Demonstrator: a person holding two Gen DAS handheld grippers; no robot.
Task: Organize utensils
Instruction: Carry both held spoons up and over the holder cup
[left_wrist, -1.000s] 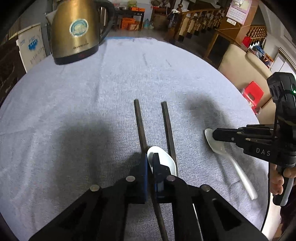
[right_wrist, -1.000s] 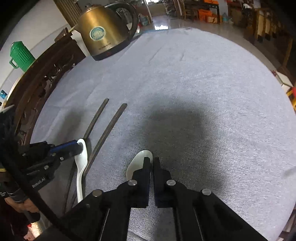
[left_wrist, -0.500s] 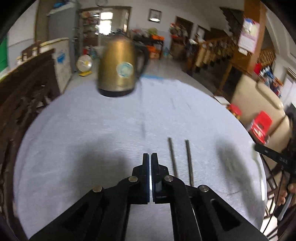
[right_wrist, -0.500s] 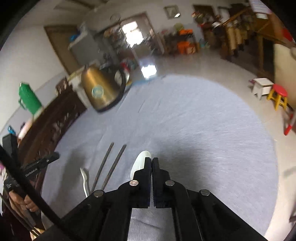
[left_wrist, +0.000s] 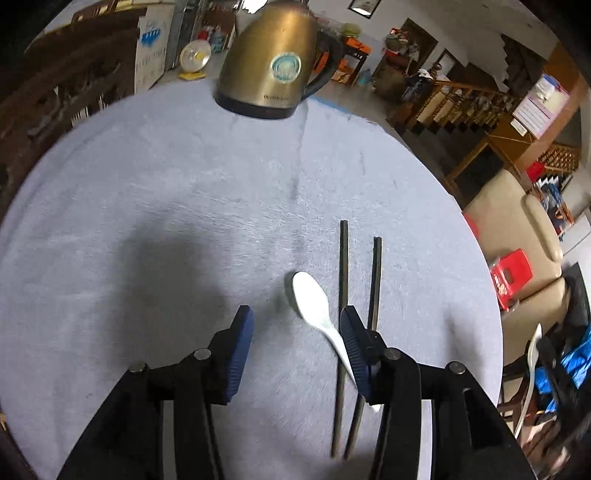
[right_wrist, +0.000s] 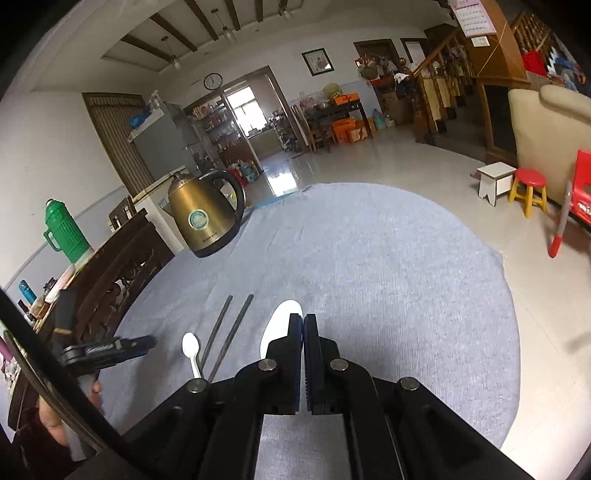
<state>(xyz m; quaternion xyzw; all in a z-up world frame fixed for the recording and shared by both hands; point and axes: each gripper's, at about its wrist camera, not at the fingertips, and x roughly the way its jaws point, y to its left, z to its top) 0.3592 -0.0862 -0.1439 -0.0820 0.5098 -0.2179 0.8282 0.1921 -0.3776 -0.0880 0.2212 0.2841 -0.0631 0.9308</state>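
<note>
**Left tool open over one spoon, right tool clamped on the other**

While the left tool hangs over the grey-covered counter, its jaws have just been opening and now stand wide, nothing pressed between them. A white spoon lies on the cloth, handle crossing the nearer of two dark chopsticks. The right tool is closed tight on a second white spoon, lifted off the counter. A gold kettle stands at the far edge.
</note>
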